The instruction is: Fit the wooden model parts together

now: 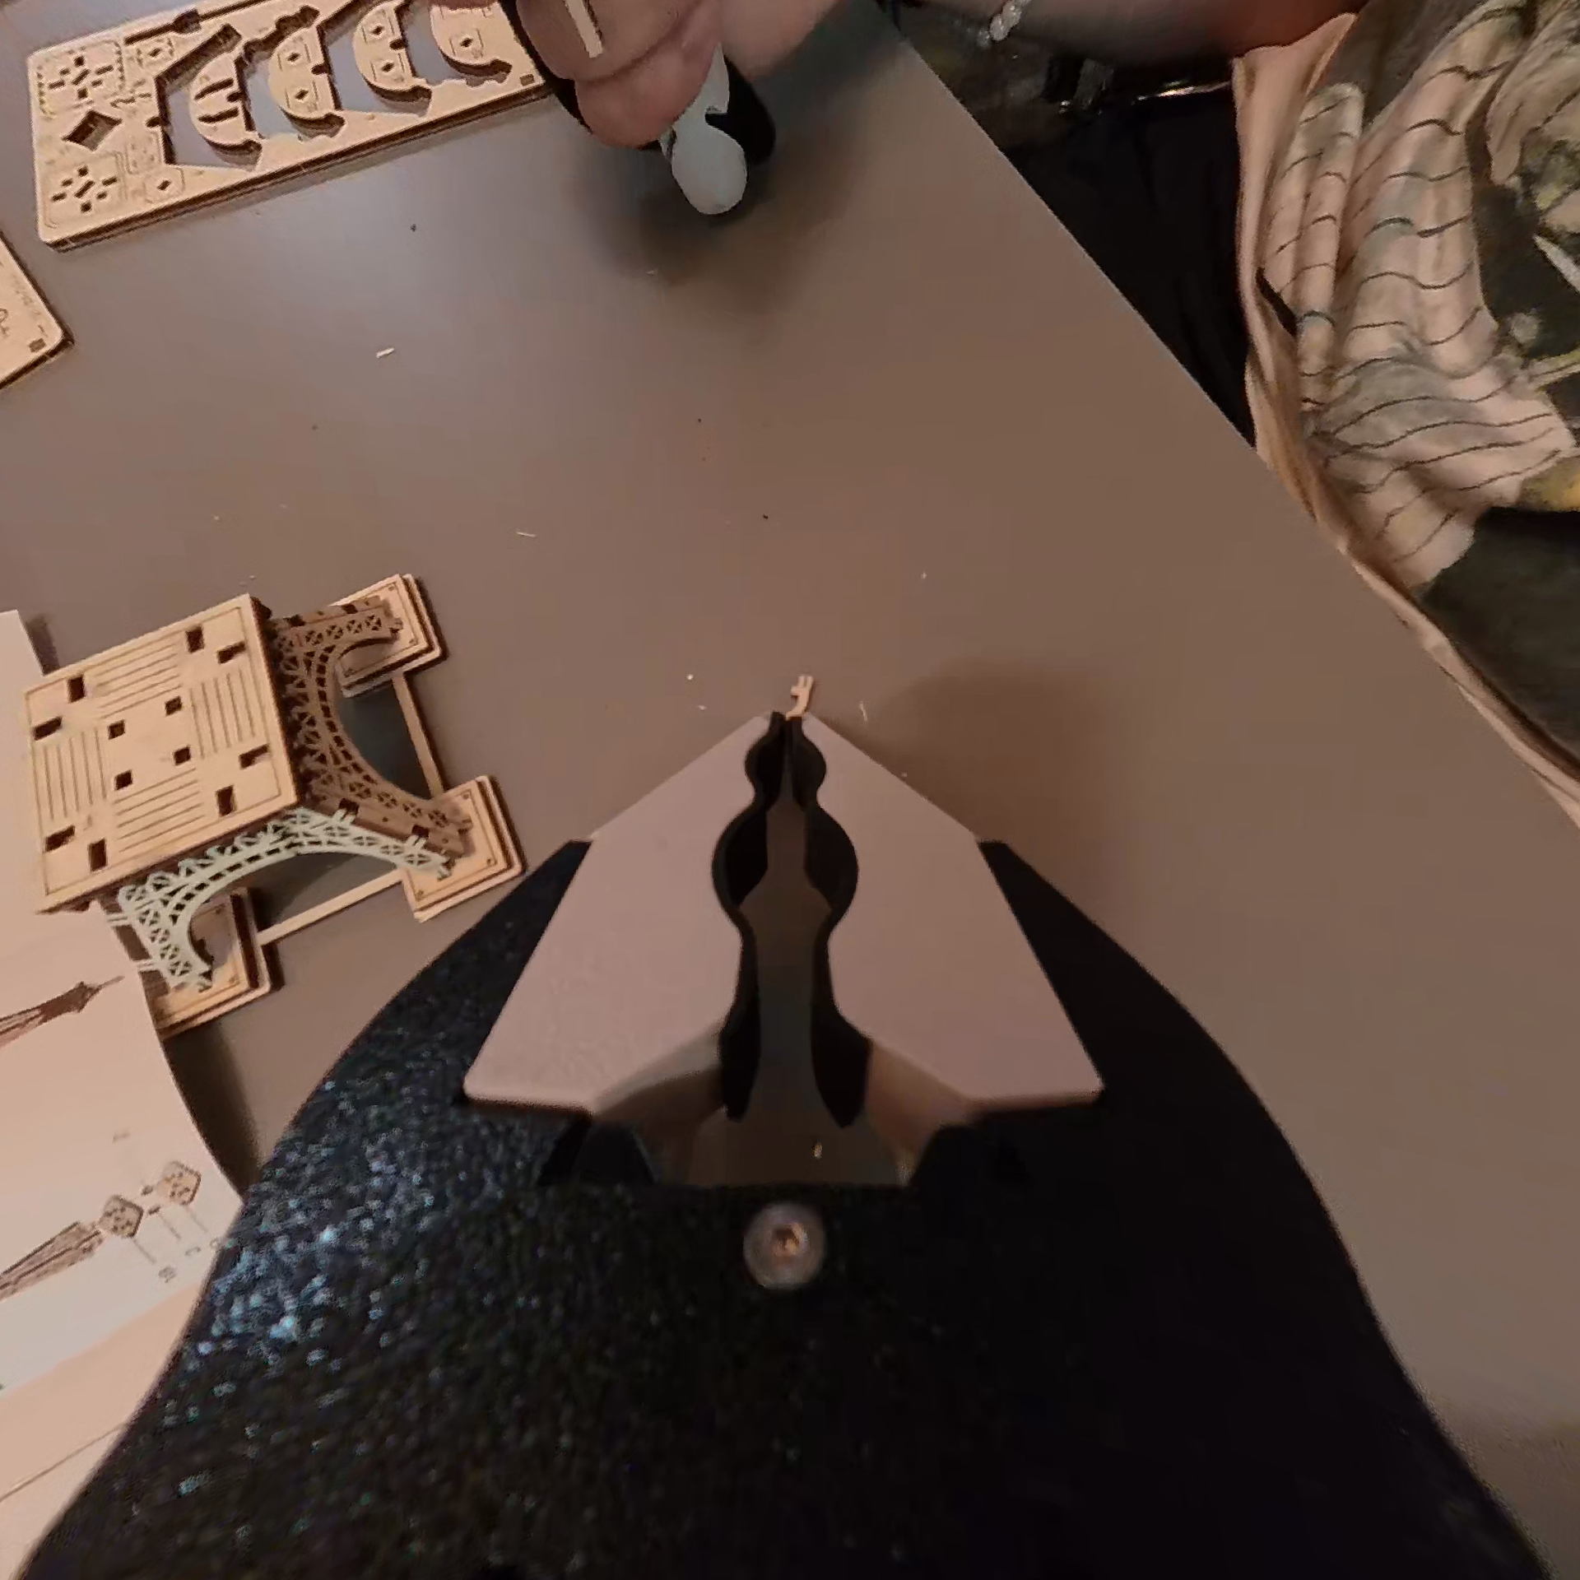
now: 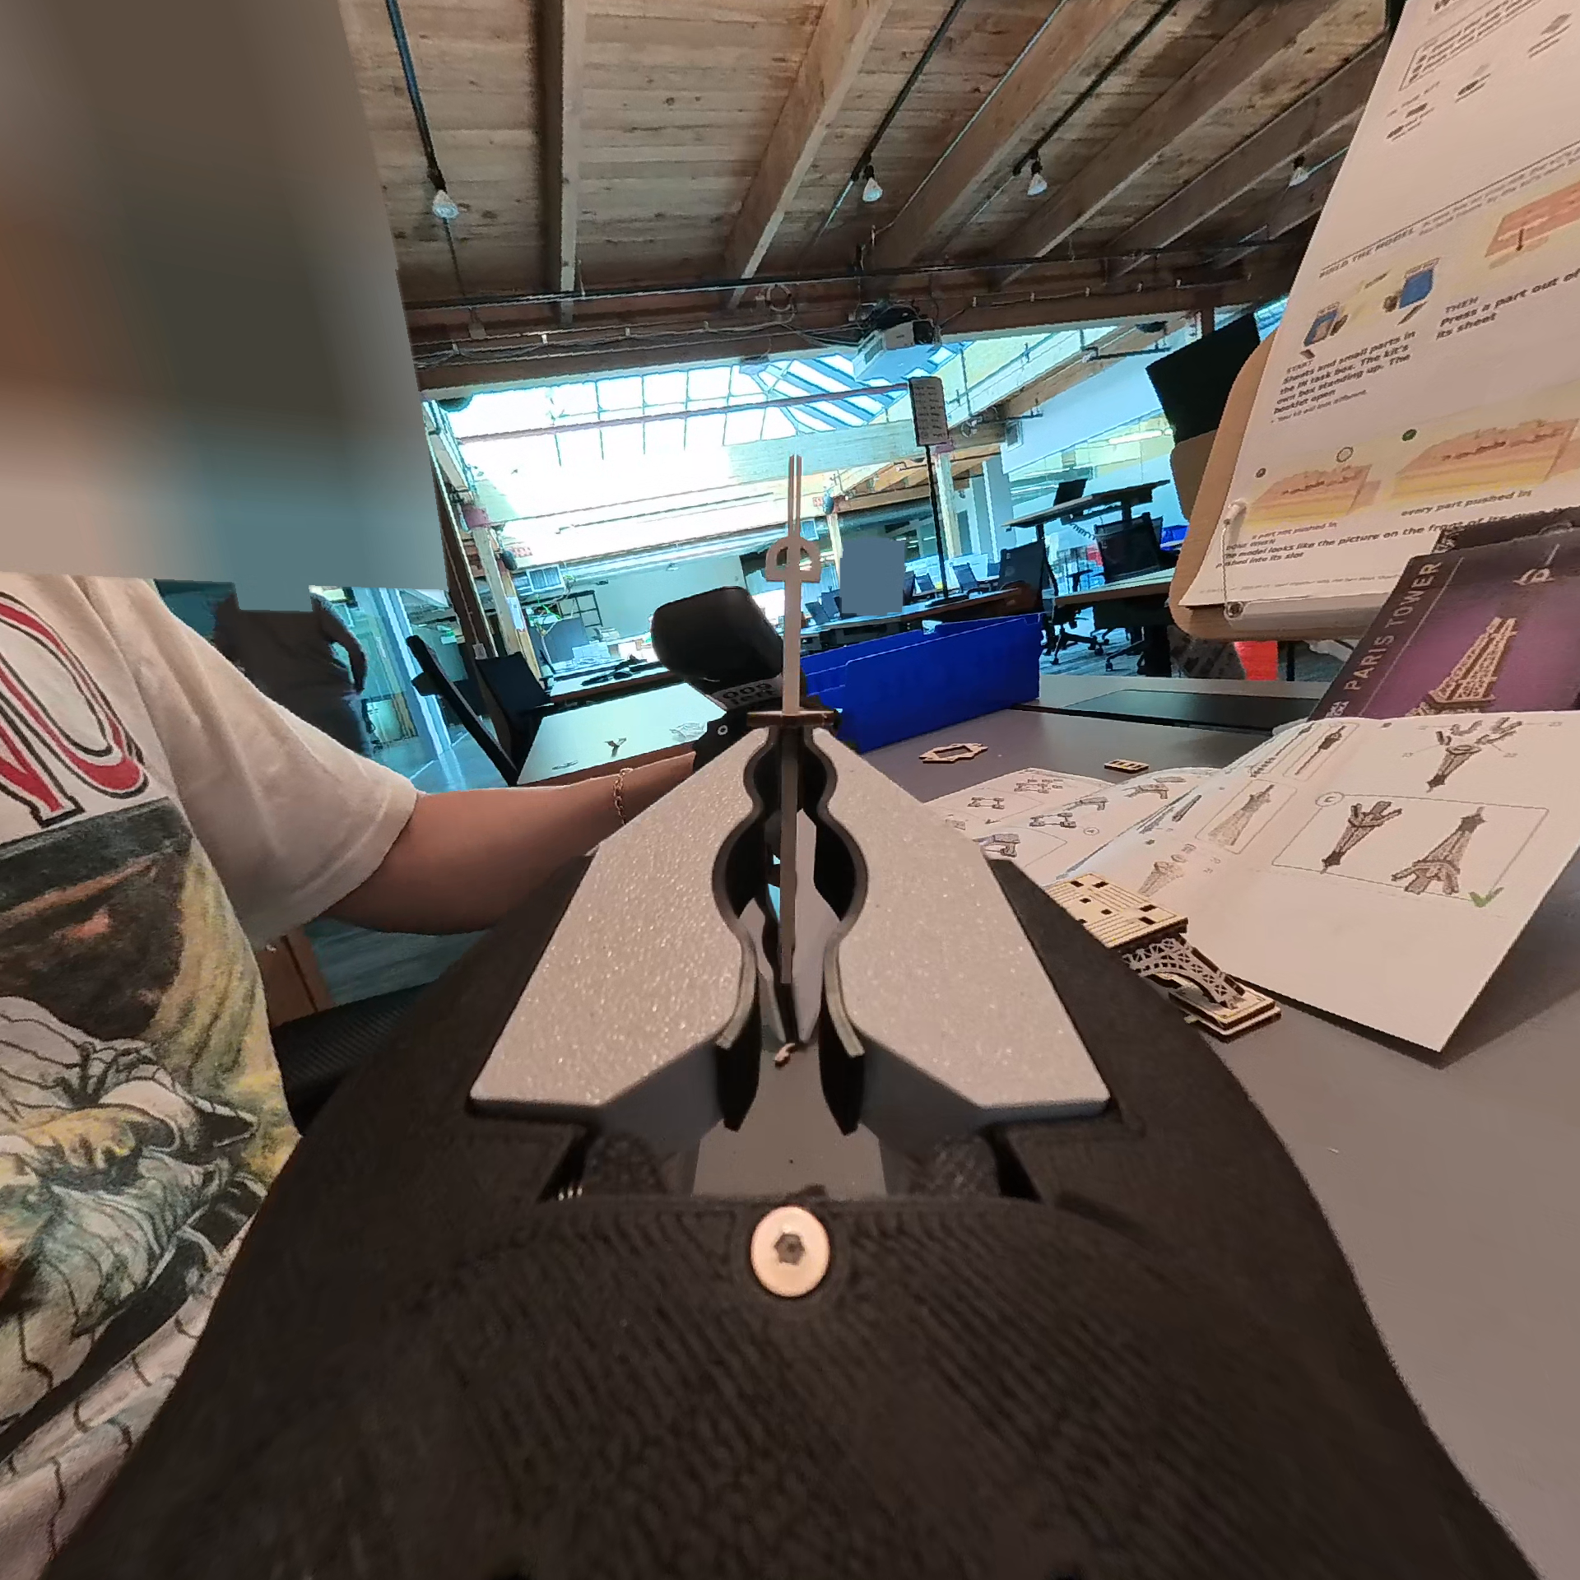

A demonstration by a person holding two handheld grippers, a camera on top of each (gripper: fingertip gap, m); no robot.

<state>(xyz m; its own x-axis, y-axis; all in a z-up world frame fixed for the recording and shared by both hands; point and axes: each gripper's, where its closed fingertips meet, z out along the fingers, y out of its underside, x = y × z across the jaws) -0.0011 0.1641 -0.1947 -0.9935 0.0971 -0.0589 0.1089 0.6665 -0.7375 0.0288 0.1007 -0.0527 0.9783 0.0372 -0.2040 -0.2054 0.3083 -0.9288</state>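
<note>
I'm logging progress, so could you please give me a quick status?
Left tool shut on tiny wooden piece. Right tool shut on thin spire. Tower base untouched.

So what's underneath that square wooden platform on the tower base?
Under the square platform, lattice arch legs hold it above a stepped base frame, with grey table showing through the arches. The far legs and the platform's underside are hidden by the platform itself.

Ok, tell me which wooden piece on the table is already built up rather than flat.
The arched tower base, left of the left claw: it stands on lattice legs. The punched part sheet at the far edge lies flat.
</note>
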